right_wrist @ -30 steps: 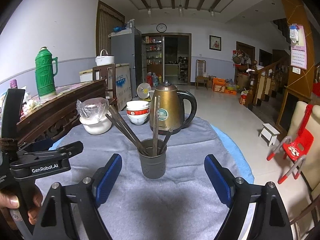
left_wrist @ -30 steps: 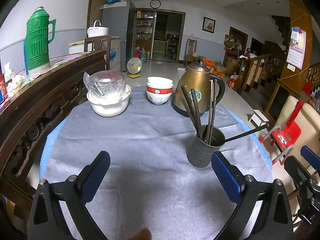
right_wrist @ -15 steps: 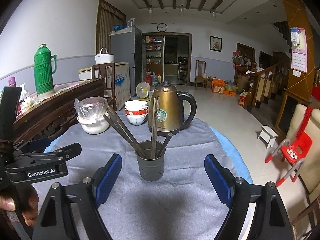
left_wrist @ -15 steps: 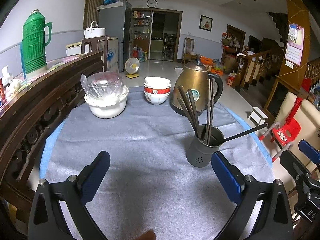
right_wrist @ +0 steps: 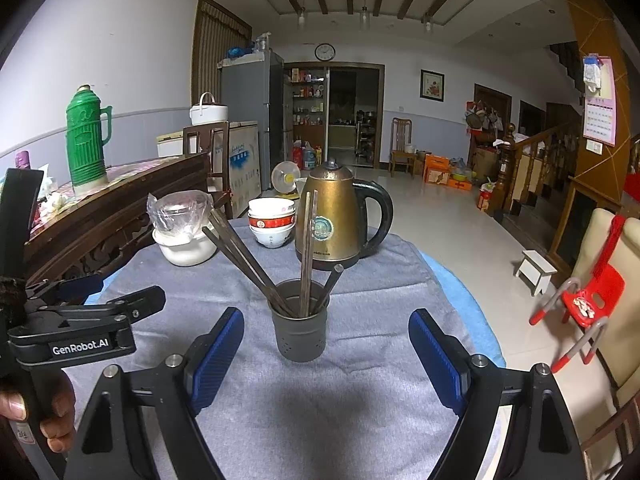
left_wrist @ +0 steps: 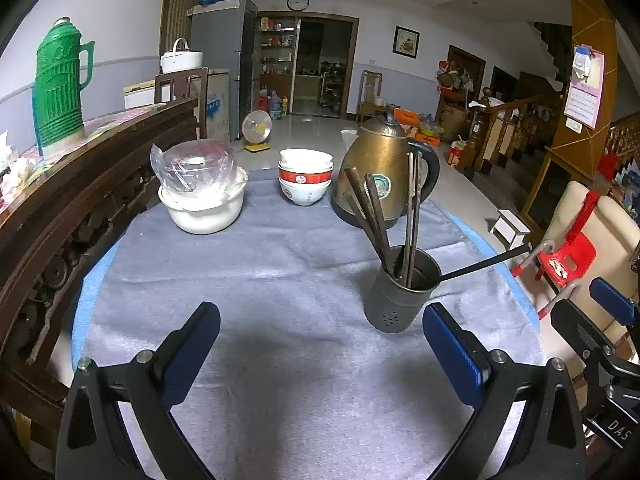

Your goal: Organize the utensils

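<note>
A dark grey perforated utensil cup [left_wrist: 402, 293] stands on the grey table cloth [left_wrist: 280, 280] and holds several dark chopsticks [left_wrist: 370, 216] that lean left, upright and right. It also shows in the right wrist view [right_wrist: 301, 322], with its chopsticks [right_wrist: 240, 254]. My left gripper [left_wrist: 320, 354] is open and empty, near the table's front, the cup just beyond its right finger. My right gripper [right_wrist: 326, 354] is open and empty, with the cup standing just beyond the gap between its fingers.
A brass kettle [left_wrist: 380, 172], stacked red-and-white bowls [left_wrist: 306, 178] and a white bowl holding a plastic-wrapped bowl [left_wrist: 202, 196] stand at the table's far side. A wooden sideboard with a green thermos [left_wrist: 60, 88] runs along the left. A red child's chair [left_wrist: 564, 260] is on the right.
Both grippers have drawn back and up slightly, so the cup and table sit a little lower and farther in view. Both stay open and empty.
</note>
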The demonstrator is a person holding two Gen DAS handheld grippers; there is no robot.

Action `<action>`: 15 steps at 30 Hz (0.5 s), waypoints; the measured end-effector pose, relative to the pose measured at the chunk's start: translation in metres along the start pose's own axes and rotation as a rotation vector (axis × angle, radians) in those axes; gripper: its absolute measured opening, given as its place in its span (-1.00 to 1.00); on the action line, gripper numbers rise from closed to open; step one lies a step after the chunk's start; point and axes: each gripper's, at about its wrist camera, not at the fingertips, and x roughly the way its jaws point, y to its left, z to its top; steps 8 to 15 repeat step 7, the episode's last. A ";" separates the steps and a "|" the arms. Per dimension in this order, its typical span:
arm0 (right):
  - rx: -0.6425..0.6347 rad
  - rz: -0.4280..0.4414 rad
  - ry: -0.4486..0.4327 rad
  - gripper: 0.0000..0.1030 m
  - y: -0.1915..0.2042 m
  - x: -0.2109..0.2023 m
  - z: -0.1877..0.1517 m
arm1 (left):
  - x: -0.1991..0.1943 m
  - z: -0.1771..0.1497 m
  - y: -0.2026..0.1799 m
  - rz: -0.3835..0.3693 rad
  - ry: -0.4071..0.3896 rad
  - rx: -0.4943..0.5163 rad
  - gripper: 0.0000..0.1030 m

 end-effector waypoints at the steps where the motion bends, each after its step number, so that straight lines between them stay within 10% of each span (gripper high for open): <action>1: 0.002 0.000 0.002 0.69 -0.001 0.001 0.000 | 0.000 0.000 -0.001 -0.004 0.001 0.001 0.96; 15: 0.008 0.001 0.007 0.69 -0.004 0.005 0.000 | 0.001 0.000 -0.005 -0.021 -0.003 0.012 0.96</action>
